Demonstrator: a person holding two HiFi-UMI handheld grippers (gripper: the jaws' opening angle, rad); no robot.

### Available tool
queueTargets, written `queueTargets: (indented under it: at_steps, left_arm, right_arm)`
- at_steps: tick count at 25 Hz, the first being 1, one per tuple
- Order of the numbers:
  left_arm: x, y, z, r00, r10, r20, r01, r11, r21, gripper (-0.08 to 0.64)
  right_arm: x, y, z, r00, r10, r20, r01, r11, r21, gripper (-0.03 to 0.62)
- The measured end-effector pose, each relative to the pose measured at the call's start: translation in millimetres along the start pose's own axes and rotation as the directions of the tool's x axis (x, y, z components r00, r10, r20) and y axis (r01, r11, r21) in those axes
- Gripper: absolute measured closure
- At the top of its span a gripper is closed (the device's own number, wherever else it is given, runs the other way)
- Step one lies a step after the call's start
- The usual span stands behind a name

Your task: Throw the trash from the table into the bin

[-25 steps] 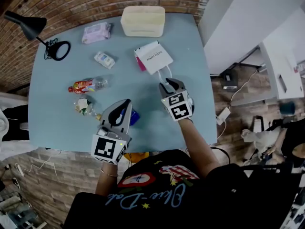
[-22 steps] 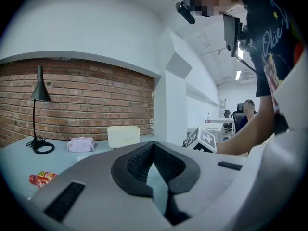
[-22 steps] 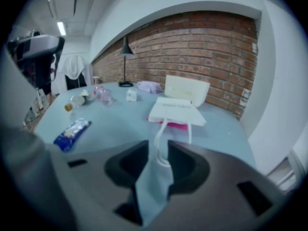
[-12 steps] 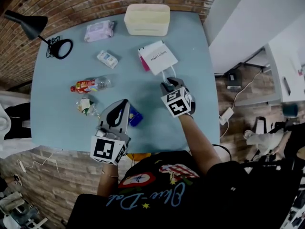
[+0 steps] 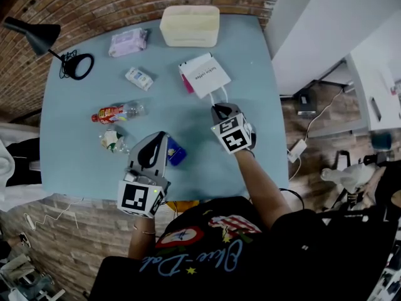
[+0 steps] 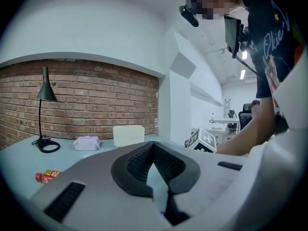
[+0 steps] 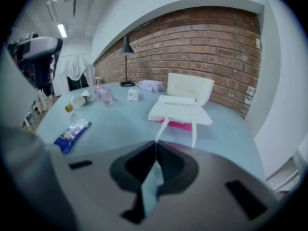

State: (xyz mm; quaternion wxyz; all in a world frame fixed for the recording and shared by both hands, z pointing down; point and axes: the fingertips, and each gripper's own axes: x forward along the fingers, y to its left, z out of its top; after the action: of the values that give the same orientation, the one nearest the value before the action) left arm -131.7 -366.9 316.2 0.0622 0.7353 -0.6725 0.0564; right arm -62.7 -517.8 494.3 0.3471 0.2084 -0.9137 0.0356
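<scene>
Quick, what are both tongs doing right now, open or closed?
Left tongs: closed, nothing between them.
Right tongs: just closed on the bag handle.

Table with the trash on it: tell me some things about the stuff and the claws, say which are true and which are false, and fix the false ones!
1. The black lamp stands at a corner of the table. True.
2. The right claw is wide open. False: its jaws have just been closing and are now shut on the handle of the white bag.
3. The bottle with the red label stands upright. False: it lies on its side.
4. The pink pack lies beside the cream box. True.
</scene>
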Motion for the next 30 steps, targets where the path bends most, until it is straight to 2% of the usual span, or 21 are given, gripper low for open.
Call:
queueTargets:
  at_steps: [10,18,24,30]
  left_arm:
    - [-10,-8,4,1.000,-0.012,0.020,0.013,1.000,-0.005,0.552]
    - [-25,-18,8,0.999,-0.029,0.045,0.029,1.000,-0.001,0.552]
    - [-38,-28,9,0.998,-0.048,0.049,0.049,0.999,-0.019,0.552]
    - [-60,-28,9,0.996,-0.042,0.073,0.041,0.999,0.013,0.552]
  right_arm:
    - [-32,13,29,0.992,0.010,0.122,-0.014,0.999,0.032,0.581]
    - [-73,21,56,0.968,-0.034,0.250,0.019,0.998,0.061,0.581]
    - [-101,28,63,0.948,-0.057,0.314,0.040,0.997,0.060,0.581]
    - [-140,35,60,0.927,-0.107,0.359,0.081,0.993,0.087,0.581]
